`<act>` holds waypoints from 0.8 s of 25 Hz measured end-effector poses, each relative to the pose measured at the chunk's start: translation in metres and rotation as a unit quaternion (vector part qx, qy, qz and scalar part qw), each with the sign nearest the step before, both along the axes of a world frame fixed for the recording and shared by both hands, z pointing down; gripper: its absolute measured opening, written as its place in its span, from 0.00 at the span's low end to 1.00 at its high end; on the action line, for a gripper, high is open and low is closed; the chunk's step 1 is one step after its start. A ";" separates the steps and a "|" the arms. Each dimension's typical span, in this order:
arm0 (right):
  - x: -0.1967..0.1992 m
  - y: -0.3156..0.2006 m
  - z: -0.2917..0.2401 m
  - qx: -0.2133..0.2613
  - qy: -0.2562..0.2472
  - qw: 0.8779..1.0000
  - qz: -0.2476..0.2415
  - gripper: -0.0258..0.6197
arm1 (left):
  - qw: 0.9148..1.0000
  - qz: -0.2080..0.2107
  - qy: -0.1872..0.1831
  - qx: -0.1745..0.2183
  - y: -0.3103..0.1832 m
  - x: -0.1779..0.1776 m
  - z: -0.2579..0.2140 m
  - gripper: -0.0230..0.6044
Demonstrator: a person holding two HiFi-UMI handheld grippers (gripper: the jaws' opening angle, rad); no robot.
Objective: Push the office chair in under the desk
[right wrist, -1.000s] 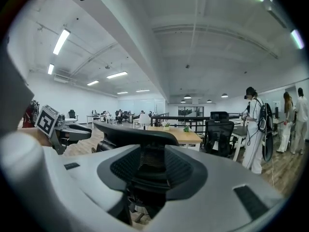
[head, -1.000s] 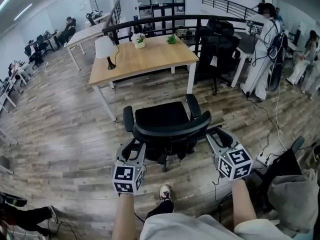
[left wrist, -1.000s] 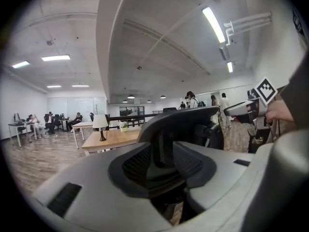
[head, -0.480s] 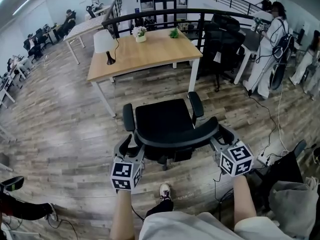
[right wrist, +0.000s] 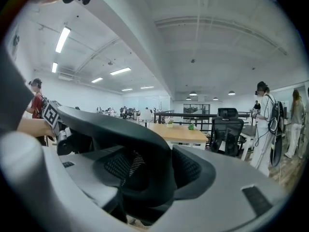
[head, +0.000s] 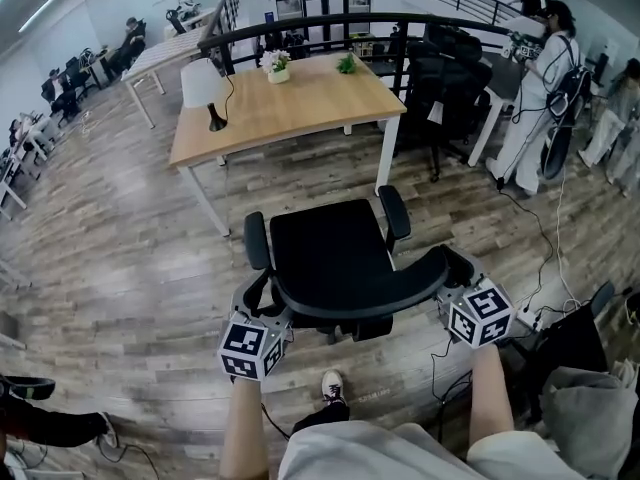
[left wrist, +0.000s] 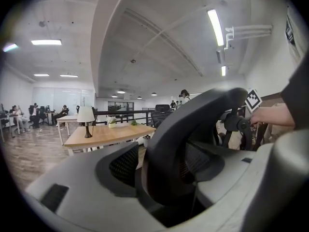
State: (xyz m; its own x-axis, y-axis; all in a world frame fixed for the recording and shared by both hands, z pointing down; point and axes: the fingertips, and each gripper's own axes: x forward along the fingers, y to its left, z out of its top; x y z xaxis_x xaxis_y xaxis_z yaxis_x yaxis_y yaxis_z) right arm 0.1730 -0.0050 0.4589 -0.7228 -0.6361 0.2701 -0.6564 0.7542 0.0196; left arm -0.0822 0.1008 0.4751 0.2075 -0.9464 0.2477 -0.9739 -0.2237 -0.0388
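Note:
The black office chair (head: 330, 253) stands on the wood floor facing the wooden desk (head: 290, 108), a short gap in front of it. Its curved backrest rail (head: 360, 303) is nearest me. My left gripper (head: 258, 305) is at the rail's left end and my right gripper (head: 455, 273) at its right end. Both sets of jaws are opening. In the left gripper view the backrest edge (left wrist: 193, 129) runs between the wide jaws of the left gripper (left wrist: 169, 192). In the right gripper view the backrest (right wrist: 120, 134) also lies between the jaws of the right gripper (right wrist: 140, 197).
On the desk stand a white lamp (head: 205, 90), a potted flower (head: 273, 66) and a small green plant (head: 346, 65). Another black chair (head: 440, 78) and a person in white (head: 535, 88) are at the right. Cables (head: 545, 258) run across the floor there.
Both grippers have moved forward from behind the chair up to the two ends of the backrest rail, and their jaws have spread wider around it.

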 end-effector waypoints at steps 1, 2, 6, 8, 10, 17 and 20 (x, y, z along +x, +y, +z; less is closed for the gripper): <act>-0.001 -0.001 0.000 0.001 -0.004 1.000 -0.004 0.47 | 1.000 0.004 0.000 -0.001 -0.002 0.000 0.001 0.56; -0.002 -0.002 0.000 0.002 -0.009 1.000 -0.008 0.47 | 1.000 0.006 0.001 -0.001 -0.004 0.000 0.002 0.56; -0.005 -0.007 -0.001 0.009 -0.012 1.000 -0.019 0.47 | 1.000 0.020 0.007 0.002 -0.009 0.001 0.003 0.57; -0.008 -0.010 0.000 0.011 -0.007 1.000 -0.020 0.47 | 1.000 0.025 0.012 0.004 -0.010 0.002 0.005 0.54; -0.012 -0.013 0.001 0.012 -0.007 1.000 -0.022 0.46 | 1.000 0.027 0.013 0.005 -0.010 0.000 0.008 0.53; -0.020 -0.023 -0.002 0.015 0.002 1.000 -0.025 0.45 | 0.999 0.028 0.011 0.010 -0.019 -0.005 0.007 0.52; -0.028 -0.029 -0.003 0.015 0.004 1.000 -0.021 0.45 | 0.999 0.029 0.012 0.008 -0.026 -0.013 0.006 0.52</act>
State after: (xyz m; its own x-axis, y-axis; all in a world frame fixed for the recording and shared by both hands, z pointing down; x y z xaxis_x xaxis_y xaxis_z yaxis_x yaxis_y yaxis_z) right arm 0.1452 -0.0344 0.4562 -0.7471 -0.6126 0.2579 -0.6234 0.7804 0.0479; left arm -0.0949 0.0749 0.4815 0.2671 -0.9365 0.2271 -0.9602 -0.2786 -0.0198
